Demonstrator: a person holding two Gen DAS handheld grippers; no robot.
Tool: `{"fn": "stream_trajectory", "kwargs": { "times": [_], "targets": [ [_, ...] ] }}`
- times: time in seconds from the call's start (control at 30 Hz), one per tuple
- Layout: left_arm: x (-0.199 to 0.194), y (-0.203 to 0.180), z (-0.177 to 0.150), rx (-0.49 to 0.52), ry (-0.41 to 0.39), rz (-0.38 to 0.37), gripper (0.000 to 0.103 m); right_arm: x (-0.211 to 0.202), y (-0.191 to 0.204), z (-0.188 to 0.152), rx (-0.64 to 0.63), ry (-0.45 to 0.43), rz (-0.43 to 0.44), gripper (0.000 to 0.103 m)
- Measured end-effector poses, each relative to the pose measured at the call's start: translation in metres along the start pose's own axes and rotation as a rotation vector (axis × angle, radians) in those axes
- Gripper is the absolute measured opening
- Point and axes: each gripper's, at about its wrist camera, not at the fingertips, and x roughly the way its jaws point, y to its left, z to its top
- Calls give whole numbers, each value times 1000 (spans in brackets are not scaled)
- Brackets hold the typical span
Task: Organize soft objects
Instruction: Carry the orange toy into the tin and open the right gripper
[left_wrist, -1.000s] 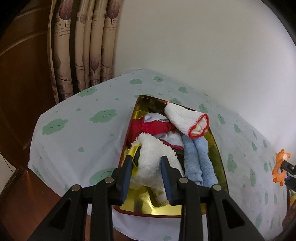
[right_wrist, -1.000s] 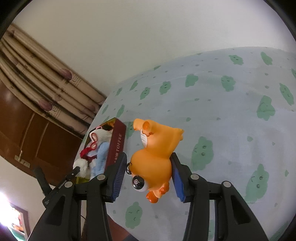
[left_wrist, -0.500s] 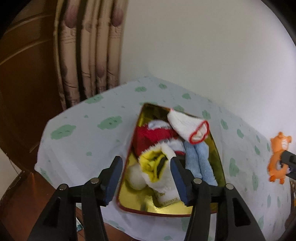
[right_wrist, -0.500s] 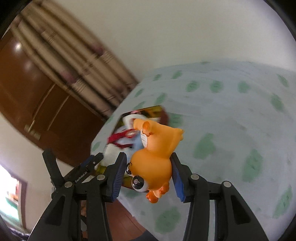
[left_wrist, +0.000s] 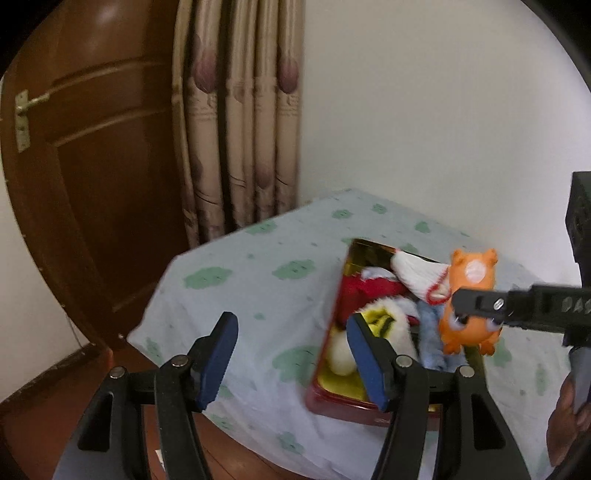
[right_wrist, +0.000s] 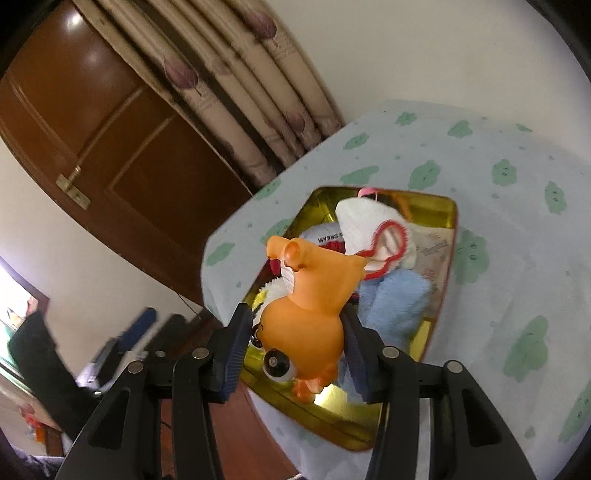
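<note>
My right gripper (right_wrist: 295, 350) is shut on an orange soft toy animal (right_wrist: 310, 306), held over the gold tin tray (right_wrist: 452, 218). In the left wrist view that orange toy (left_wrist: 469, 306) hangs above the tray (left_wrist: 332, 402) with the right gripper (left_wrist: 480, 310) reaching in from the right. The tray holds a white sock with a red cuff (right_wrist: 373, 225), a blue towel roll (right_wrist: 395, 306), a red cloth (left_wrist: 362, 291) and a white-and-yellow fluffy toy (left_wrist: 384, 325). My left gripper (left_wrist: 291, 358) hovers at the tray's near left edge, its jaws opening with nothing between them.
The table carries a pale cloth with green cloud prints (left_wrist: 258, 280). A brown wooden door (left_wrist: 92, 184) and beige curtains (left_wrist: 240, 129) stand behind it, beside a white wall. Part of a hand (left_wrist: 569, 417) shows at the right edge.
My left gripper let go of the fluffy toy in the tray, opened and drew back to the left. My right gripper carried the orange toy across the table to above the tray.
</note>
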Motion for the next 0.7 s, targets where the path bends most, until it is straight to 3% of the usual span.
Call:
{"fn": "stream_trajectory", "kwargs": {
  "times": [0.23, 0.7],
  "targets": [
    [19, 10, -4, -11, 67, 3, 63, 30, 1, 0, -10, 42, -35, 46],
    [32, 10, -8, 3, 105, 10, 63, 50, -5, 1, -5, 20, -84, 48]
  ]
}}
